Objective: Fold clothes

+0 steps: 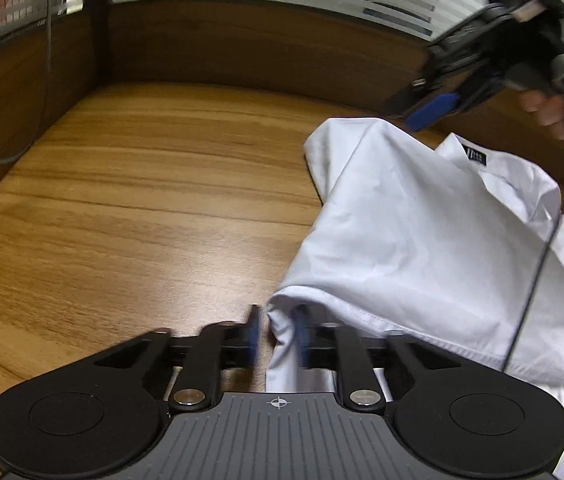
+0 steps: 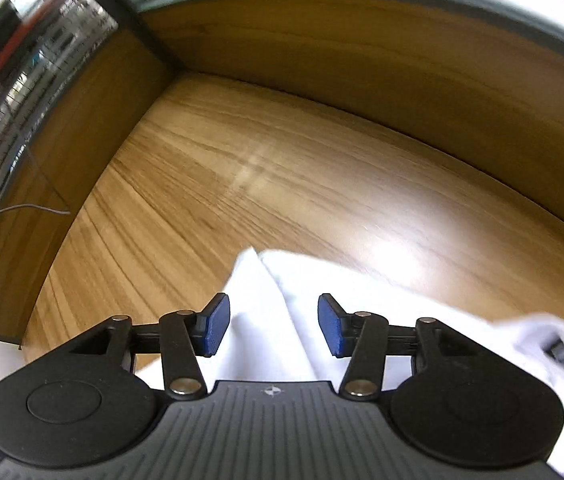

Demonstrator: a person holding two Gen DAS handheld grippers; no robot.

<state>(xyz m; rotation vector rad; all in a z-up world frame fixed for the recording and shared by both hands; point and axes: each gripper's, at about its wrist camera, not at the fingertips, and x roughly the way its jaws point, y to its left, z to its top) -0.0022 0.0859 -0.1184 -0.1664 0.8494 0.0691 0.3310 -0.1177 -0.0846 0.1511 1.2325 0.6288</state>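
A: Where is the shirt (image 1: pixel 422 232) just now?

B: On the right part of the wooden worktop (image 1: pixel 129 208), half lifted; a white dress shirt, thin and creased, with its collar and a dark neck label (image 1: pixel 476 156) at the far end; the hem edge hangs nearest the left claw (image 1: pixel 277 338).

A: And that claw, does it have the cloth?

B: Yes, by the look of it; its blue pads (image 1: pixel 255 332) stand close together with a fold of the hem pinched between them; the picture is blurred there, yet the cloth plainly runs down through the gap.

A: The other one?

B: The right claw (image 2: pixel 271 326) is spread wide, holding nothing; in its own view the shirt lies directly below and between the pads (image 2: pixel 217 326), a ridge of cloth running away from it; from the left view it hovers just above the far shoulder corner.

A: So which way does the garment run?

B: Its long axis goes from the left claw's hem end out toward the collar under the right; I judge the right one is nearer the collar end, so it need only drop and close there.

A: Anything else about?

B: A thin grey cable (image 1: pixel 47 60) down the wooden back panel (image 1: pixel 241 40).
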